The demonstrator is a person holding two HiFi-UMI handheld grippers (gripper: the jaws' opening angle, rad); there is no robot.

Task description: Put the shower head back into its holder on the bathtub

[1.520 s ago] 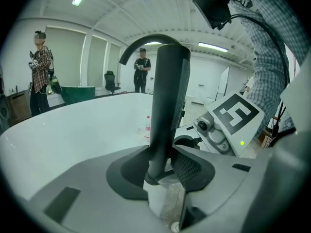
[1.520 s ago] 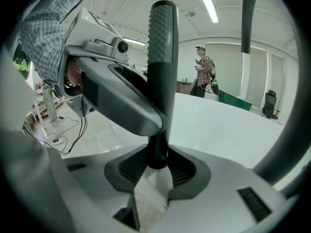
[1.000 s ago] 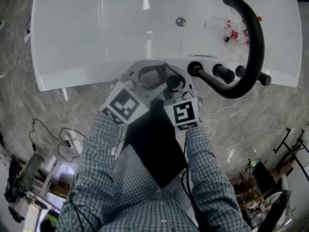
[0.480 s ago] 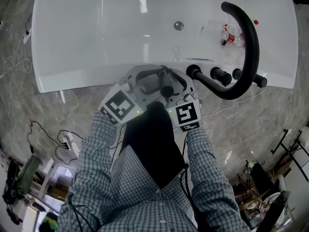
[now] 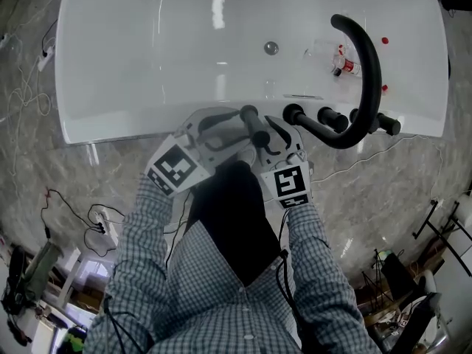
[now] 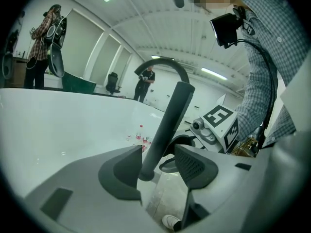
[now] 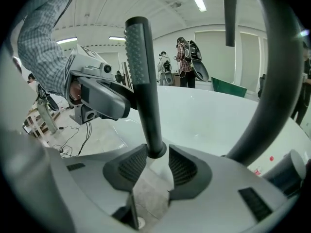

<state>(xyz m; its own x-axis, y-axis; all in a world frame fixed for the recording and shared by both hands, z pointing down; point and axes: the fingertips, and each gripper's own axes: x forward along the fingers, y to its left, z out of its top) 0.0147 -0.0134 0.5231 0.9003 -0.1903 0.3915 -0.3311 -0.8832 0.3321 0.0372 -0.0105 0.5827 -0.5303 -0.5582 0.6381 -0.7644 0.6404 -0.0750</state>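
The left gripper (image 6: 158, 154) and right gripper (image 7: 156, 154) jaws, just opened wide, flank the shower head (image 7: 146, 96), a stiff, slick, likely light wand best gripped low on its stem.

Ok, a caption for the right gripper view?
Right gripper, jaws just opened, with the black shower head standing upright between them at the bathtub rim.

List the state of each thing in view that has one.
shower head: upright on the rim, gripped by neither gripper.
left gripper: open, jaws just opening, shower head between them.
right gripper: open, jaws just opening, shower head between them.
bathtub: no water visible.
spout: not running.
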